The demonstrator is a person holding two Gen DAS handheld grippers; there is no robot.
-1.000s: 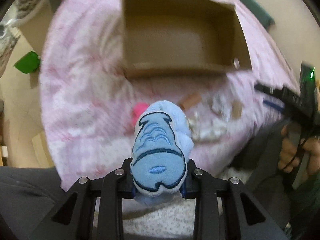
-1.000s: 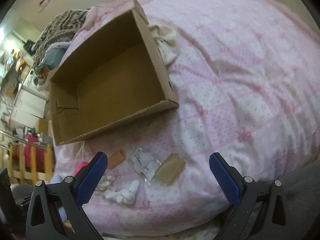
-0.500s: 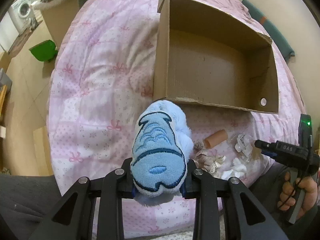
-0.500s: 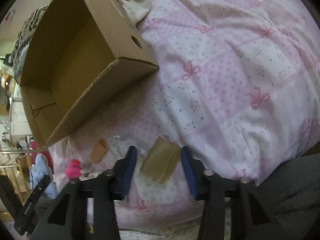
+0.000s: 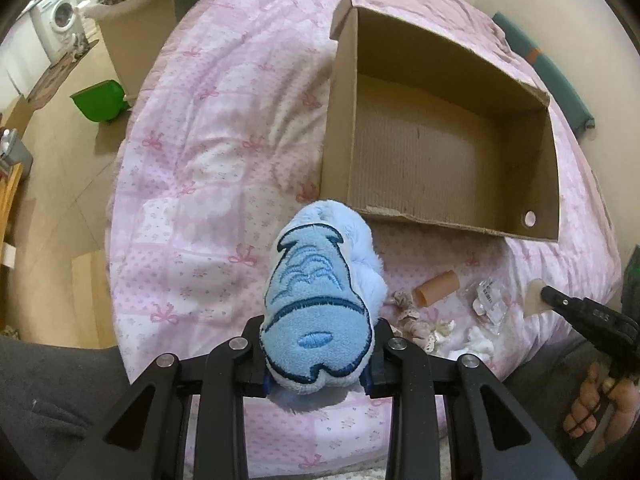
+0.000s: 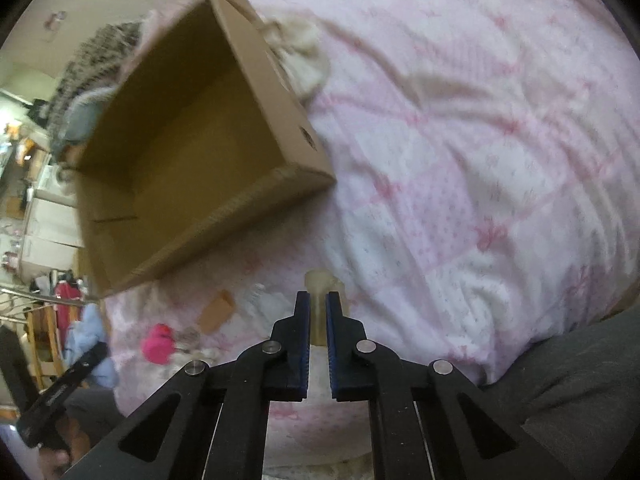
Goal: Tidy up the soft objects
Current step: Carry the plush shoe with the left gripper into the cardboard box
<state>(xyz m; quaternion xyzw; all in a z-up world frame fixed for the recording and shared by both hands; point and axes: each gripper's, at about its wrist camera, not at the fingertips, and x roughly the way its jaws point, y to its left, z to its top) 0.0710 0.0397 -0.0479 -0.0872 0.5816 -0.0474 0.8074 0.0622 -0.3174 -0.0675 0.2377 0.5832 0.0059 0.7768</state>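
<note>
My left gripper (image 5: 318, 376) is shut on a light blue plush toy (image 5: 320, 304) and holds it above the pink bedspread, near the front left corner of an open cardboard box (image 5: 440, 148). The box looks empty inside. My right gripper (image 6: 318, 312) is shut on a flat tan piece (image 6: 318, 284), lifted off the bed; it also shows in the left wrist view (image 5: 534, 302) at the gripper's tip. The box (image 6: 192, 152) lies up and left of the right gripper.
Between the grippers lie a small cardboard tube (image 5: 436, 294), a clear plastic packet (image 5: 486, 300), white and frilly bits (image 5: 476, 338) and a pink soft item (image 6: 160, 344). A cream cloth (image 6: 300, 52) sits behind the box. A green bin (image 5: 100, 102) stands on the floor.
The right gripper has closed on the flat tan piece and lifted it. The left gripper has carried the plush toy slightly left and back from the box.
</note>
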